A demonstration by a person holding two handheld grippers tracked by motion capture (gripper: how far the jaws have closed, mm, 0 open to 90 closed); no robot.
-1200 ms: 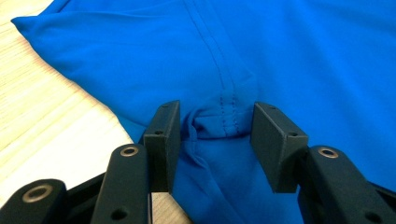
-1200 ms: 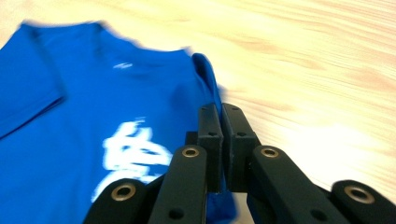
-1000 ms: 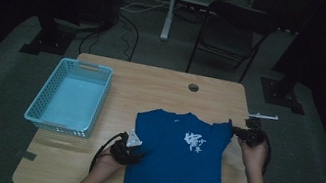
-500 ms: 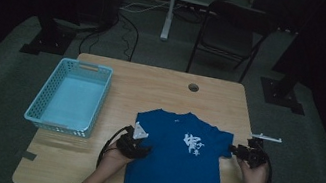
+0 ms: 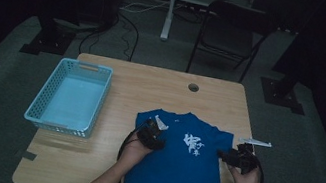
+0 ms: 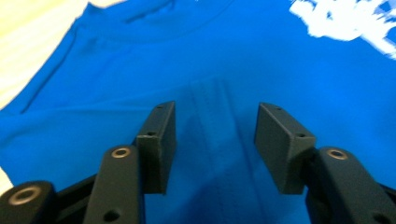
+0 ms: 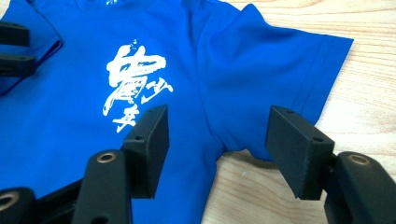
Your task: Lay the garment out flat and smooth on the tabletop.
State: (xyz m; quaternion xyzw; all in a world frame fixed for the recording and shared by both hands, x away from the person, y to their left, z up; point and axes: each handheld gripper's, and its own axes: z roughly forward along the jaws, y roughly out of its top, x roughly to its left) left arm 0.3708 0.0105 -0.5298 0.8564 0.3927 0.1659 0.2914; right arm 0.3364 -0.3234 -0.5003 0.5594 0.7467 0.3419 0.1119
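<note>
A blue T-shirt (image 5: 181,176) with white print lies flat on the wooden table (image 5: 151,89), its hem at the near edge. My left gripper (image 5: 156,130) hovers over the shirt's left chest, jaws open. In the left gripper view (image 6: 215,121) a stitched hem band of the blue cloth (image 6: 280,60) runs between the pads, untouched. My right gripper (image 5: 224,156) sits at the shirt's right side and points left. Its jaws (image 7: 217,126) have just been opening. They stand open over the right sleeve's underarm (image 7: 261,84), and the pads press on nothing.
A light blue plastic basket (image 5: 70,100) stands on the table's left part. A round cable hole (image 5: 193,87) sits near the far edge. Behind the table are a dark folding chair (image 5: 232,32) and cables on the floor.
My left gripper has moved forward and right, from the shirt's left edge onto its chest. My right gripper has come nearer along the shirt's right side, away from the sleeve's top.
</note>
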